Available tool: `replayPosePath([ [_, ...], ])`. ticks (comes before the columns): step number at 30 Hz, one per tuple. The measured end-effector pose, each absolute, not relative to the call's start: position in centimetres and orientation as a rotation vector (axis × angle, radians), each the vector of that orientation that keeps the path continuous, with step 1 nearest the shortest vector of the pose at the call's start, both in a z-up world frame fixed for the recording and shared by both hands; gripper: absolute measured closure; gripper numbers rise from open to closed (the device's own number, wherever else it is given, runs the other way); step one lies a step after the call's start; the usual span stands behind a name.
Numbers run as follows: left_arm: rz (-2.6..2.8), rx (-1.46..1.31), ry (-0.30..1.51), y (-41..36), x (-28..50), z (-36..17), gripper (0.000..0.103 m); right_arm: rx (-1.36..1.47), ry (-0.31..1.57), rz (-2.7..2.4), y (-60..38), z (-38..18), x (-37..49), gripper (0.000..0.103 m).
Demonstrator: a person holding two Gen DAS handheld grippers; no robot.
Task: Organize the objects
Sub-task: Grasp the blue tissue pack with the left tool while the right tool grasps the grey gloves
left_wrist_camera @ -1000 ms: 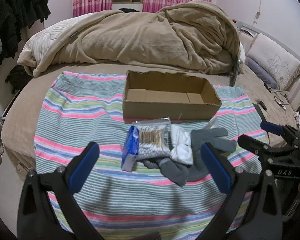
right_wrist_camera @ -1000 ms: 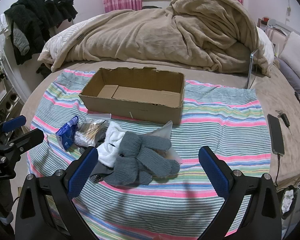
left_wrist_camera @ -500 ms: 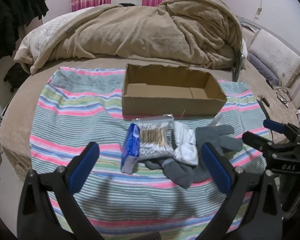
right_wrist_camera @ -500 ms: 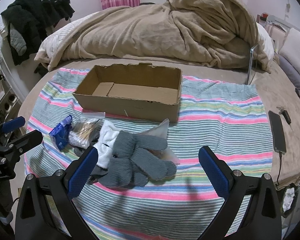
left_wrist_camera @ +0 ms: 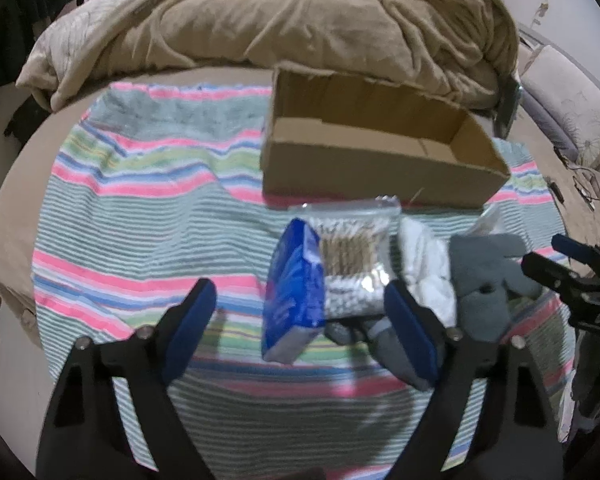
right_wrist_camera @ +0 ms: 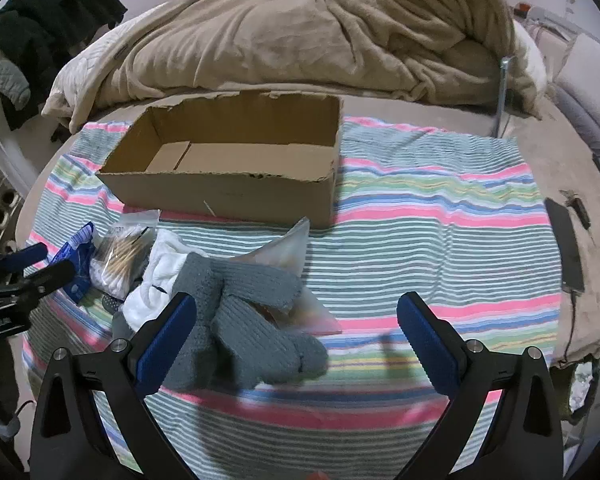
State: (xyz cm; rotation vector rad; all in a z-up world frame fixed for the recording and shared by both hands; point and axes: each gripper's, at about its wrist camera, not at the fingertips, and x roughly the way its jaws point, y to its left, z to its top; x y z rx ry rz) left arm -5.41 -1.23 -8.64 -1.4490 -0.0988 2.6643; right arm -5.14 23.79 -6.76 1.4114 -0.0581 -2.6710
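An open, empty cardboard box (left_wrist_camera: 376, 152) (right_wrist_camera: 236, 164) stands on a striped cloth (left_wrist_camera: 140, 216) (right_wrist_camera: 440, 216). In front of it lies a pile: a blue packet (left_wrist_camera: 294, 292) (right_wrist_camera: 76, 264), a clear bag of cotton swabs (left_wrist_camera: 354, 268) (right_wrist_camera: 120, 256), a white cloth (left_wrist_camera: 424, 264) (right_wrist_camera: 156, 276), grey knit gloves (left_wrist_camera: 488, 276) (right_wrist_camera: 244, 312) and a clear plastic bag (right_wrist_camera: 288, 248). My left gripper (left_wrist_camera: 300, 332) is open, its fingers either side of the blue packet and swab bag. My right gripper (right_wrist_camera: 296, 344) is open over the gloves.
A heaped beige duvet (left_wrist_camera: 300, 28) (right_wrist_camera: 320, 36) fills the bed behind the box. A phone (right_wrist_camera: 568, 248) with a cable lies at the bed's right edge. Dark clothes (right_wrist_camera: 48, 36) hang at the far left. Pillows (left_wrist_camera: 568, 108) lie at the right.
Both grippers have moved forward and down toward the pile, which now looks larger and closer. Both stay open. Nothing on the cloth has moved.
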Motion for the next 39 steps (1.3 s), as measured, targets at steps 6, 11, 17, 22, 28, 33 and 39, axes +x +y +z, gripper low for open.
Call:
replayPosePath([
  [6,2.636,-1.485,-0.094,-1.6,-6.1,-10.1,0.041,1.403,-0.054,-2.596,22.1,-7.3,-5.9,0.007],
  [11,2.609,-1.476,-0.114,-1.9,-6.4,-10.6,0.049,1.434,-0.02,-2.527,20.0,-8.1,-6.3,0.031],
  [17,2.601,-1.453,-0.129,-2.2,-6.3,-10.9,0.071,1.418,0.045,-2.522,19.1,-8.2,-6.3,0.05],
  [22,2.592,-1.418,-0.129,-1.9,-5.9,-10.4,0.082,1.388,0.027,-2.527,19.3,-7.5,-6.1,0.082],
  [28,2.594,-1.37,-0.118,-1.7,-5.4,-9.4,0.087,1.343,0.043,-2.543,19.0,-6.0,-5.3,0.096],
  [33,2.596,-1.34,-0.121,-1.5,-4.9,-8.6,0.089,1.29,0.04,-2.565,19.2,-4.3,-4.6,0.097],
  [39,2.617,-1.28,-0.118,-1.4,-4.0,-6.7,0.089,1.24,0.03,-2.59,19.5,-2.5,-3.7,0.097],
])
